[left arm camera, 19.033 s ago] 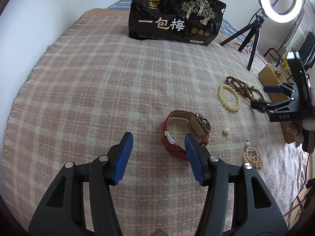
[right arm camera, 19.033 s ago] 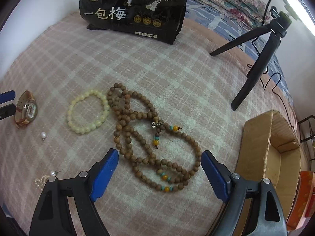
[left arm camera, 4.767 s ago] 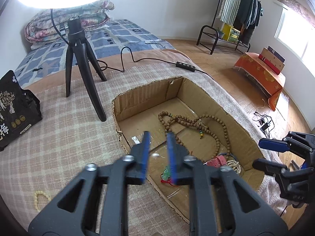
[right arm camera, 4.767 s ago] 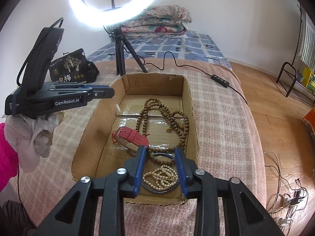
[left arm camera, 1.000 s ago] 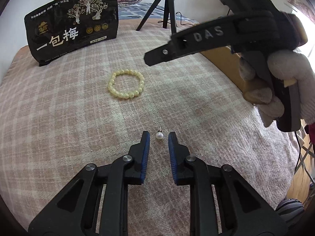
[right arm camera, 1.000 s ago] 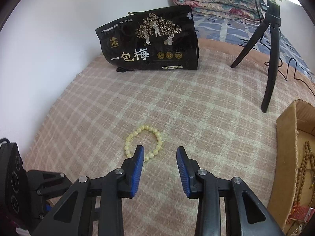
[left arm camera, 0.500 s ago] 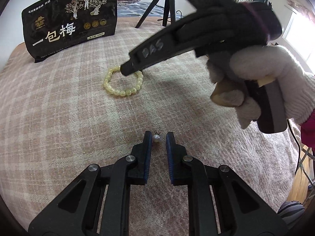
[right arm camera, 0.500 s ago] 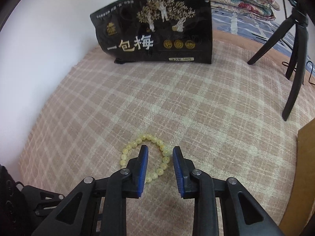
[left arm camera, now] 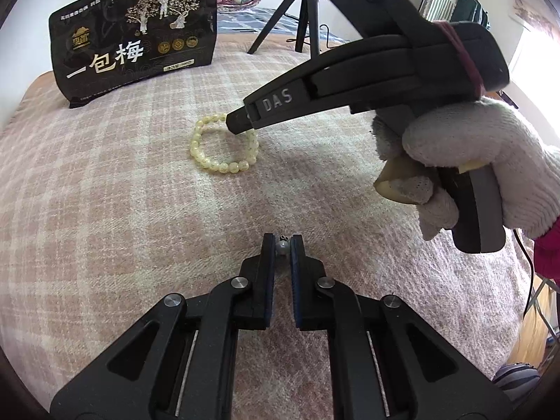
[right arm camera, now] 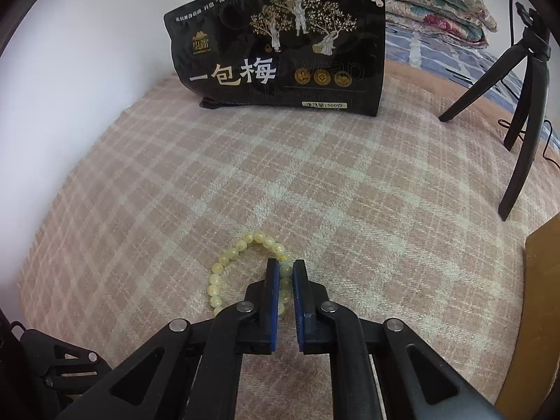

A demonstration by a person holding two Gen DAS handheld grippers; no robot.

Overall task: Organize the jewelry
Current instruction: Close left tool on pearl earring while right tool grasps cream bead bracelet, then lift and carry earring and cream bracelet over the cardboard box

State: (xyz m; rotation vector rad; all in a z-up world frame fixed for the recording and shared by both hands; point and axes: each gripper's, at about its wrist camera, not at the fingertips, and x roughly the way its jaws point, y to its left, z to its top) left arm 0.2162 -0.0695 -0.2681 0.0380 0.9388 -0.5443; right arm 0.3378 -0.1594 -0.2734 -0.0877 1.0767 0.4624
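Observation:
On the pink plaid blanket (left arm camera: 105, 210) lies a small pearl earring (left arm camera: 282, 247); my left gripper (left arm camera: 282, 245) is shut on it, the pearl pinched between the blue pads. A pale yellow bead bracelet (left arm camera: 224, 166) lies farther back. My right gripper (right arm camera: 285, 269) is shut on the right side of that bracelet (right arm camera: 224, 262), with beads showing between its pads. In the left wrist view the right gripper (left arm camera: 241, 122) comes in from the right, held by a white-gloved hand (left arm camera: 465, 161), its tip on the bracelet.
A black snack bag (right arm camera: 280, 49) stands at the back of the blanket. A black tripod (right arm camera: 525, 105) stands at the right, and a cardboard box edge (right arm camera: 539, 301) shows at the right rim. Folded quilts (right arm camera: 437, 0) lie behind.
Both grippers have closed: the left on the pearl earring, the right on the bracelet after moving down and closer to it.

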